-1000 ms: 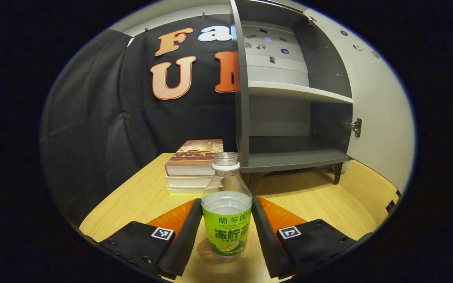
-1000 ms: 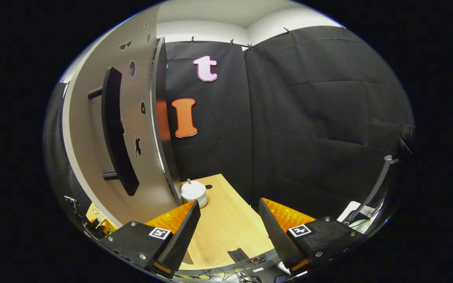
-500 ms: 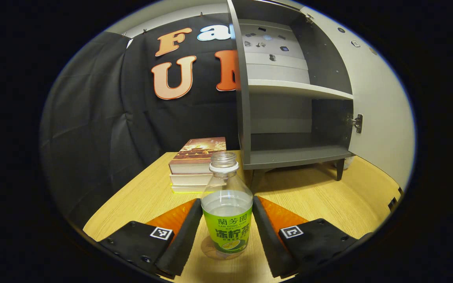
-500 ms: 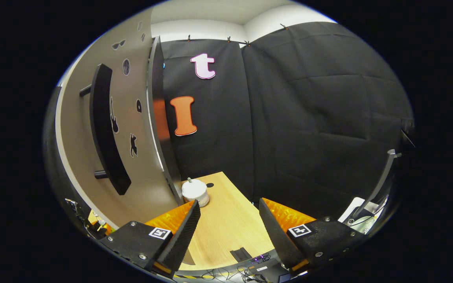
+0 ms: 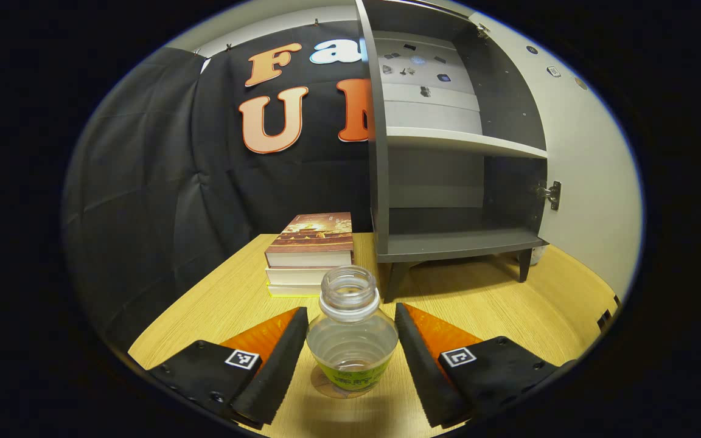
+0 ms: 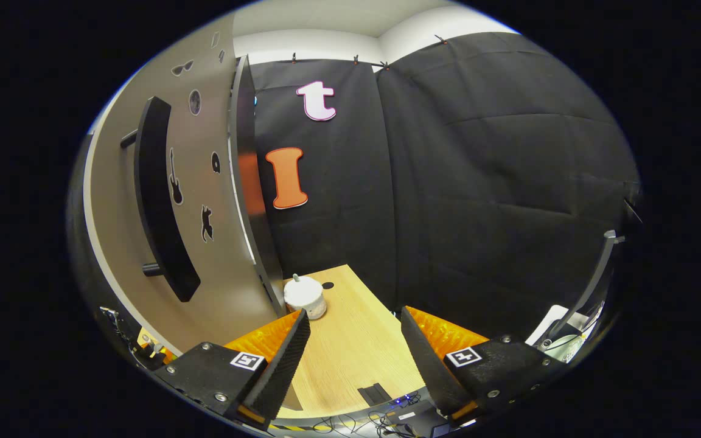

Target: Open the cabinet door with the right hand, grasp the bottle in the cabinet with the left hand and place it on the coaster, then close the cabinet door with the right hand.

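While the cabinet door (image 6: 204, 243) stands swung wide open, the bottle (image 5: 352, 340) sits upright on a round, see-through coaster (image 5: 333, 389) on the wooden desk (image 5: 478, 310), close to the desk's near edge. It is a clear, uncapped bottle with liquid inside and a green label around its lower half. In the left gripper view, the left gripper (image 5: 347, 356) has its jaws apart, one finger on each side of the bottle, with a narrow gap showing between each finger and the bottle's wall, so they do not press on it. Behind the bottle, toward the desk's far edge, a stack of three books (image 5: 309, 252) lies flat just beside the left wall of the grey cabinet (image 5: 448, 237). The cabinet stands on short legs on the desk; its lower compartment and its upper shelf hold nothing that can be made out. In the right gripper view, the right gripper (image 6: 350, 359) has its jaws wide apart with nothing between them, hanging above the desk beside the opened door. A long dark handle (image 6: 162, 201) runs down the door's face, with small dark stickers near it. A small white round object (image 6: 305, 295) rests on the desk near the door's lower edge, and cables (image 6: 387, 417) trail past the desk's near edge.
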Available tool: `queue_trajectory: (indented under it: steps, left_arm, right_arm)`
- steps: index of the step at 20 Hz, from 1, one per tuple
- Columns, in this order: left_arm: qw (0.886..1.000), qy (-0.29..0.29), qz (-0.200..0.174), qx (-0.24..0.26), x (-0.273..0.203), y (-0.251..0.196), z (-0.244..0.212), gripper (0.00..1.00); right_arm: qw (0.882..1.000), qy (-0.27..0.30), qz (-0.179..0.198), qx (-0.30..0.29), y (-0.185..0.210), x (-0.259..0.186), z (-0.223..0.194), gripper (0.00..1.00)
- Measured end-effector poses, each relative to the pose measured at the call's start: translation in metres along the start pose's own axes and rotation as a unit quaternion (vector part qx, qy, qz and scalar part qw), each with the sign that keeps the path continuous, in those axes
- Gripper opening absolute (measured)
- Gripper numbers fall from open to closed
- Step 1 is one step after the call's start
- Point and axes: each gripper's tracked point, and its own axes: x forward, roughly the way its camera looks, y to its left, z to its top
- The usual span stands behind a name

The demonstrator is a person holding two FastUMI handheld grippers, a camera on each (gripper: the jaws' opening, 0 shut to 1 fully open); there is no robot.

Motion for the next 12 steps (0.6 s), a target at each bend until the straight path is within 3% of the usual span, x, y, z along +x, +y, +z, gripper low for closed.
queue_trajectory:
  steps: [1,3,4,12]
  left_arm:
    - [1.0,0.0,0.001,0.002,-0.003,0.0,0.001,0.93]
    - [1.0,-0.003,0.005,0.005,-0.008,0.001,0.006,0.93]
    - [1.0,-0.007,0.003,0.004,-0.01,0.0,0.009,0.95]
    - [1.0,-0.028,-0.014,-0.002,-0.049,-0.004,0.041,0.94]
  right_arm:
    - [1.0,0.0,0.001,0.0,0.0,0.001,0.0,0.93]
    - [1.0,0.001,0.004,0.0,0.0,0.002,0.0,0.93]
    - [1.0,0.001,0.005,0.0,0.001,0.002,-0.001,0.99]
    - [1.0,-0.005,0.016,-0.001,0.009,0.009,0.006,0.99]
